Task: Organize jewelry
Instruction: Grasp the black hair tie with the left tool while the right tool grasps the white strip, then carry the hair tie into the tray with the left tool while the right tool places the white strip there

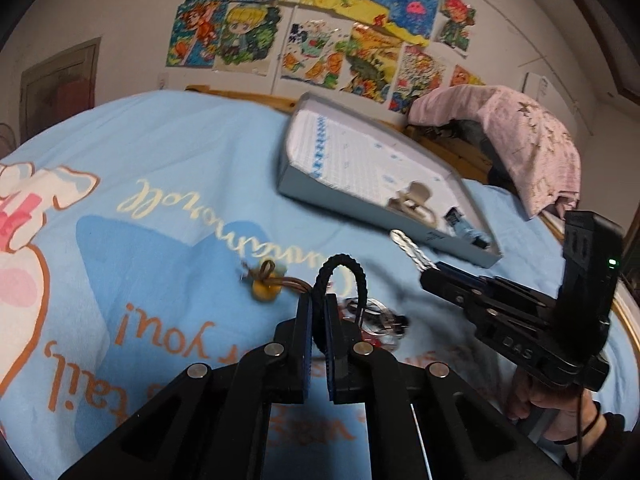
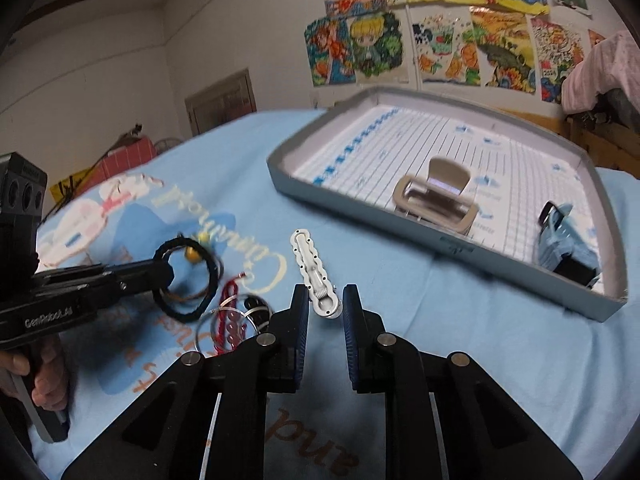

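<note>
My left gripper point(image 1: 319, 306) is shut on a black braided bracelet point(image 1: 340, 270), whose loop stands up above the fingertips. In the right wrist view the same bracelet point(image 2: 188, 280) hangs from the left gripper point(image 2: 168, 274) over the blue bedsheet. My right gripper point(image 2: 326, 304) is shut on the spring end of a white wavy hair clip point(image 2: 310, 264), which points away toward the grey tray point(image 2: 360, 216). The left wrist view shows the clip point(image 1: 408, 250) sticking out of the right gripper point(image 1: 430, 270) just in front of the tray point(image 1: 340, 204).
A beige claw clip point(image 2: 434, 196) and a blue hair clip point(image 2: 568, 248) lie in the tray. On the sheet lie a brown cord with a yellow bead point(image 1: 264, 286) and a tangle of silver rings and red cord point(image 2: 230, 320). A pink cloth point(image 1: 532, 140) drapes at the back right.
</note>
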